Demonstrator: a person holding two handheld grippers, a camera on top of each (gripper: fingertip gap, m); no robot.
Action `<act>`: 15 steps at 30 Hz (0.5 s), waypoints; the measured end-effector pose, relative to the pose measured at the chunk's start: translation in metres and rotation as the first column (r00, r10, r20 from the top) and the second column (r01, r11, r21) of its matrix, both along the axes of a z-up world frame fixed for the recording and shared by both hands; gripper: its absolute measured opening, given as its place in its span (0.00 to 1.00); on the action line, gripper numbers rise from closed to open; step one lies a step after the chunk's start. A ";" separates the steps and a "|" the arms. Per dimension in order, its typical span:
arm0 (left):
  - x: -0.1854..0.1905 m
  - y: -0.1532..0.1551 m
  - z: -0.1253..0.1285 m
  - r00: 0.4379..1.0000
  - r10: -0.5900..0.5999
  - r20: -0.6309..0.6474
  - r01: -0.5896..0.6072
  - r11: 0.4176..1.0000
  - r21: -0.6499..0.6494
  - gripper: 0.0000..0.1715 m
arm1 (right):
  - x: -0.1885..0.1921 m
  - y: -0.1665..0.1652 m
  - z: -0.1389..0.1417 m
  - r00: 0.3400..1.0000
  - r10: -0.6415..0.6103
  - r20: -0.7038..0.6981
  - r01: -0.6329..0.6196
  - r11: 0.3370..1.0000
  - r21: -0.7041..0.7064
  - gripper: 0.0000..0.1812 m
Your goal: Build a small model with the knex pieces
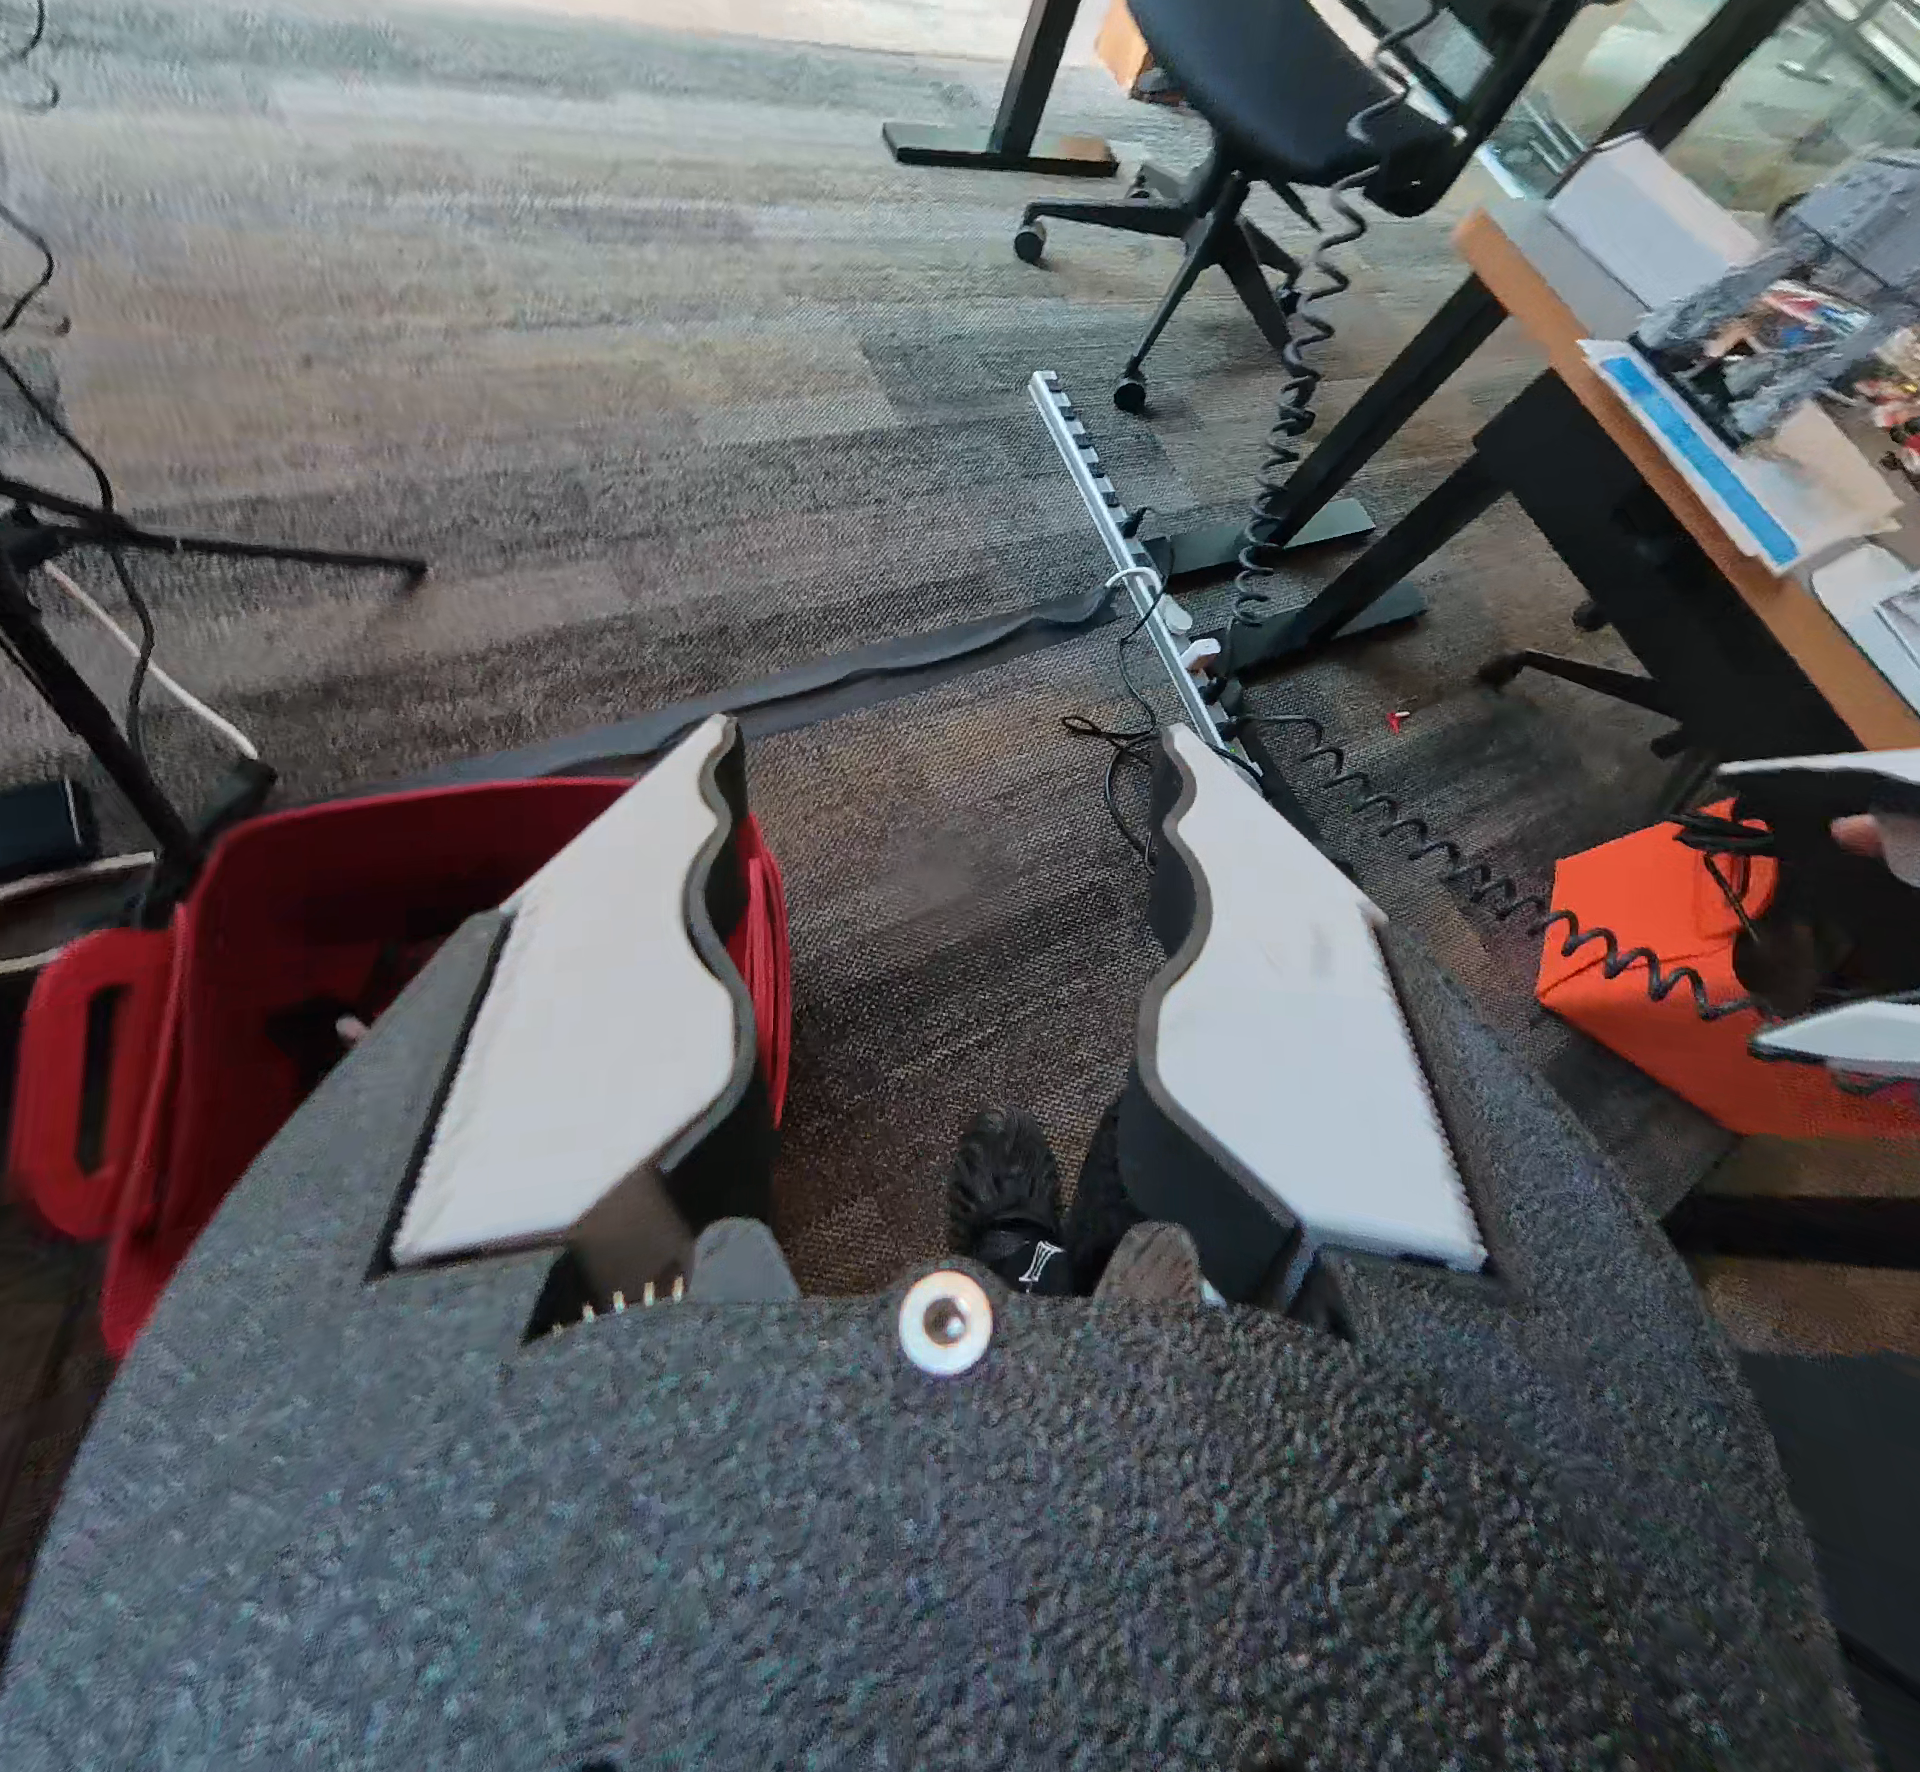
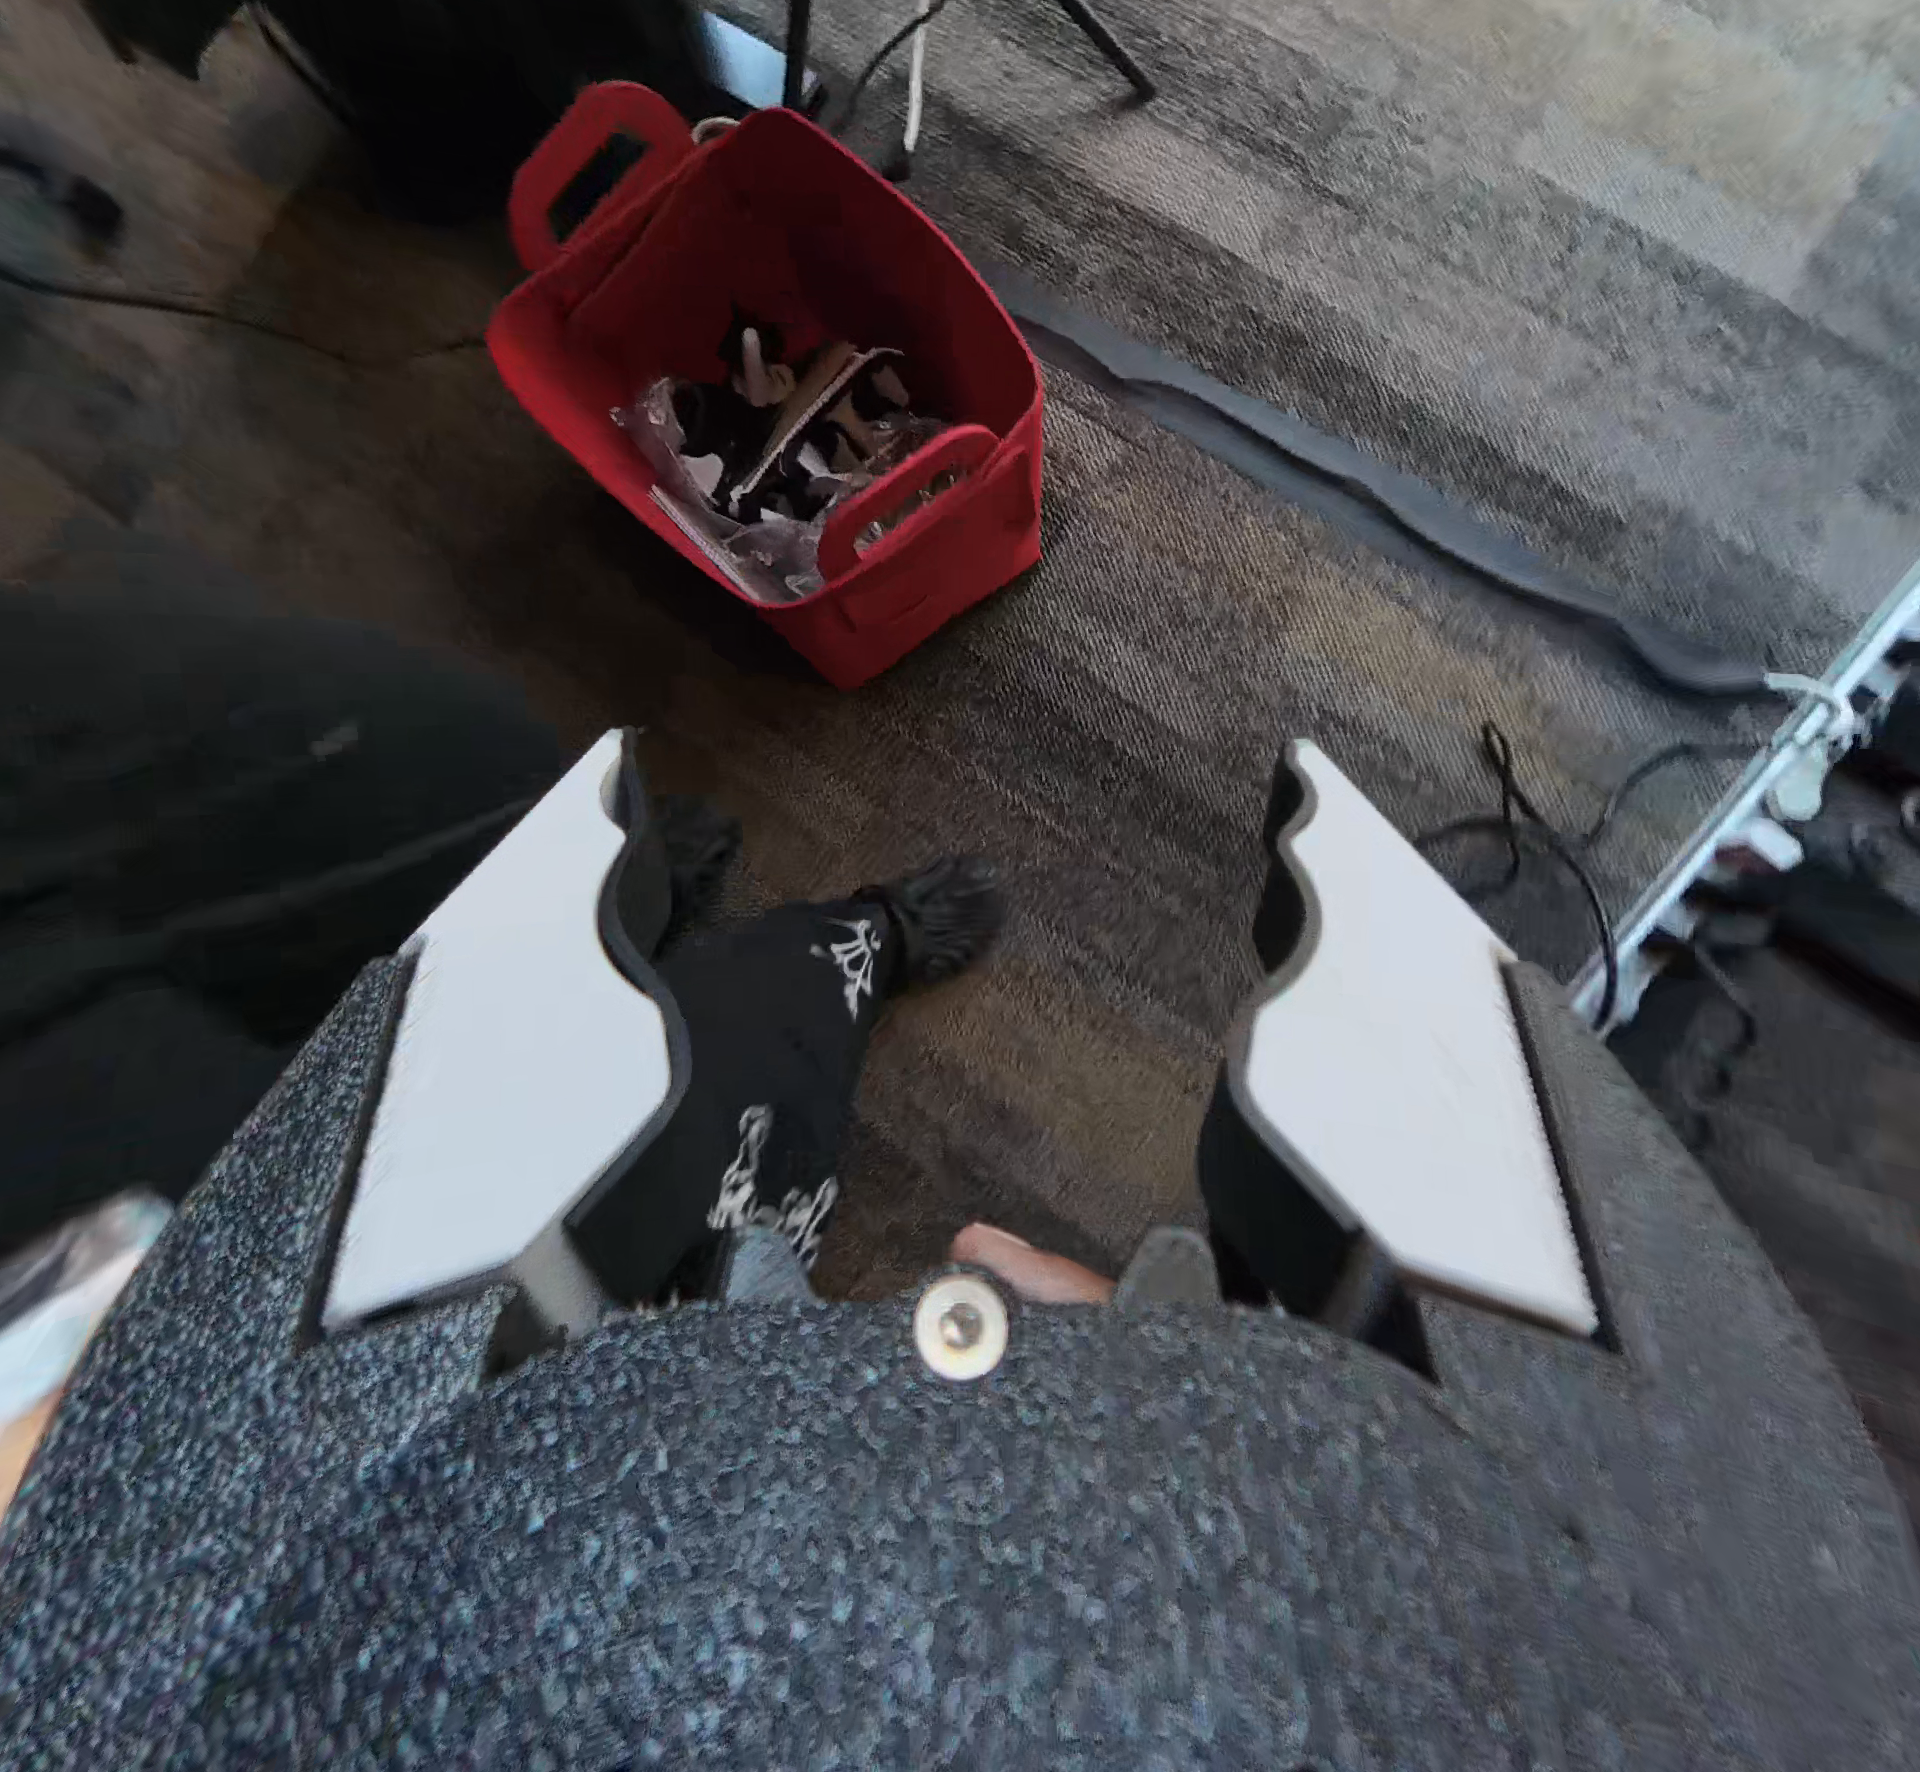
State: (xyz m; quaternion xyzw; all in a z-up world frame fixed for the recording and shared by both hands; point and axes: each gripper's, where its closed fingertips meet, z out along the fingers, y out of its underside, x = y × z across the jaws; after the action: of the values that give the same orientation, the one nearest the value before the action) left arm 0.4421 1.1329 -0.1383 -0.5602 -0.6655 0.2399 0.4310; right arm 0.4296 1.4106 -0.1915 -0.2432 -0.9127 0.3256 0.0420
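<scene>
Red basket (image 2: 940,569) (carpet (image 2: 1143,891) around), jaws apart

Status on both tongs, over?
Left tongs open, empty, above carpet beside red felt basket. Right tongs open, empty. Basket holds scraps; person's shoe below.

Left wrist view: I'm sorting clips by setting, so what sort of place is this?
Most likely an office or lab workspace: carpet floor, a black swivel chair on castors, wooden desks with black legs, and a long power strip lying on the floor.
</scene>
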 end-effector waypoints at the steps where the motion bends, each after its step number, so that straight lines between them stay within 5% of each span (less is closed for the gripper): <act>1: 0.002 -0.006 -0.013 0.999 0.023 0.022 -0.024 1.000 0.010 0.46 | -0.009 -0.021 -0.005 0.999 0.043 0.000 -0.043 0.999 -0.010 0.64; 8: 0.037 -0.072 -0.149 0.969 0.202 0.139 -0.211 0.976 0.046 0.49 | -0.004 -0.151 -0.089 0.943 0.315 0.106 -0.312 0.949 -0.041 0.64; 15: 0.072 -0.140 -0.284 0.948 0.213 0.236 -0.222 0.975 0.013 0.49 | 0.013 -0.207 -0.196 0.922 0.321 0.216 -0.337 0.941 0.040 0.64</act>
State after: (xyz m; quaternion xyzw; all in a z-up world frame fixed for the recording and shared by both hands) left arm 0.5143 0.9931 -0.4218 -0.4992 -0.7736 0.2056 0.3318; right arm 0.4421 1.2039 -0.3875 -0.1172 -0.9517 0.2658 -0.0990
